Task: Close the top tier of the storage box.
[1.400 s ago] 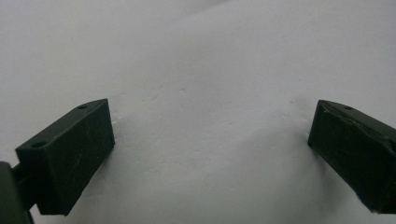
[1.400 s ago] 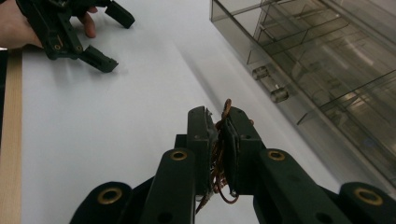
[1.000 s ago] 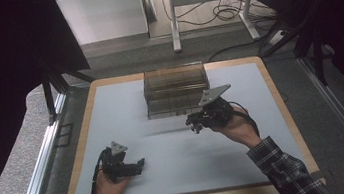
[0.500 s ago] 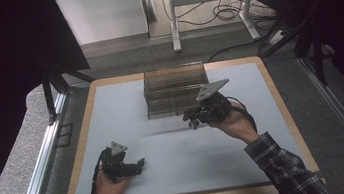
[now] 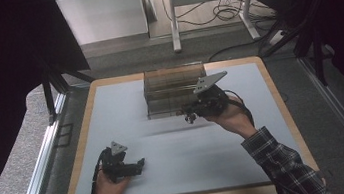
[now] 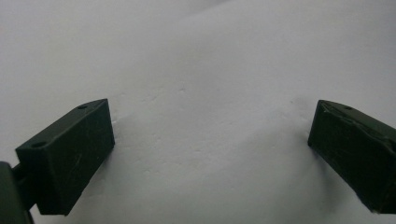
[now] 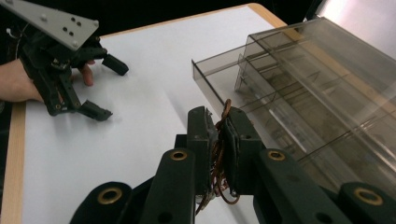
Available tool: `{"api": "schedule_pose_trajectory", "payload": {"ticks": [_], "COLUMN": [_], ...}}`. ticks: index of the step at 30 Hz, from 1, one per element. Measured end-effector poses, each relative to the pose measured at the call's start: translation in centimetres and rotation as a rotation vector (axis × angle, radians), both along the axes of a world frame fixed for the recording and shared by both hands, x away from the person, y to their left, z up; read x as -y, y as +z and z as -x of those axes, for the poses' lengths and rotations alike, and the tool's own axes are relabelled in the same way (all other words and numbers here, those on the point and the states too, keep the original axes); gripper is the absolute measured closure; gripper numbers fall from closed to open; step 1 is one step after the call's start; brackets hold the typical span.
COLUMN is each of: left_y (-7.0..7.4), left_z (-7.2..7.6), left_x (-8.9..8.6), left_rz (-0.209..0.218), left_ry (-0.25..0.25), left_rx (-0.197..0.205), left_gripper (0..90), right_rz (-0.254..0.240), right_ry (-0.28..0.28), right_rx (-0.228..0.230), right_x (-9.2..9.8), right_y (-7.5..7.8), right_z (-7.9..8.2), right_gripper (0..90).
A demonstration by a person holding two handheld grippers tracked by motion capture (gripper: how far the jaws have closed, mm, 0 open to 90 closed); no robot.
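My right gripper [image 5: 190,116] hovers just in front of a smoky clear drawer box [image 5: 173,89] at the back middle of the white board. In the right gripper view its jaws [image 7: 219,125] are shut on a small bundle of thin brown loops [image 7: 226,111], like rubber bands. One drawer [image 7: 219,77] of the box [image 7: 322,88] is pulled out toward the gripper. My left gripper [image 5: 140,164] rests low on the board at the front left, open, with nothing but bare white surface between its jaws [image 6: 210,140]. It also appears far off in the right gripper view [image 7: 109,88].
The white board [image 5: 112,115] has a wooden rim and lies on a grey table. A metal rail [image 5: 39,175] runs along the left side. Behind the table are desk legs and cables [image 5: 219,15] on the floor.
My right gripper has risen a little and drawn closer to the box's front, still holding the brown loops. The left gripper has stayed where it was.
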State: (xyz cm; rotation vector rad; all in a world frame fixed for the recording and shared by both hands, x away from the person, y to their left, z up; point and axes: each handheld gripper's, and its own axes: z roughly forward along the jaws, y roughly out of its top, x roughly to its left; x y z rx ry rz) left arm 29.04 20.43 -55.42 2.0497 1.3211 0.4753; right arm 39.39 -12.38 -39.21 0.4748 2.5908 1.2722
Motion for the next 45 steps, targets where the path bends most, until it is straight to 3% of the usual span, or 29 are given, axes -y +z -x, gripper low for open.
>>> {"api": "schedule_pose_trajectory", "payload": {"ticks": [25,45], "left_y": [0.0,0.0], "left_z": [0.0,0.0], "left_x": [0.0,0.0], "left_rz": [-0.003,-0.002], "left_ry": [-0.003,-0.002], "left_rx": [-0.001,-0.003], "left_gripper": [0.6,0.6], "right_rz": [-0.031,0.005], "right_ry": [-0.058,-0.108], "right_rx": [0.029,0.036], "right_x": [-1.1,-1.6], "right_y": [1.2,-0.7], "right_z": [-2.9,-5.3], "right_gripper": [80.8,80.8]}}
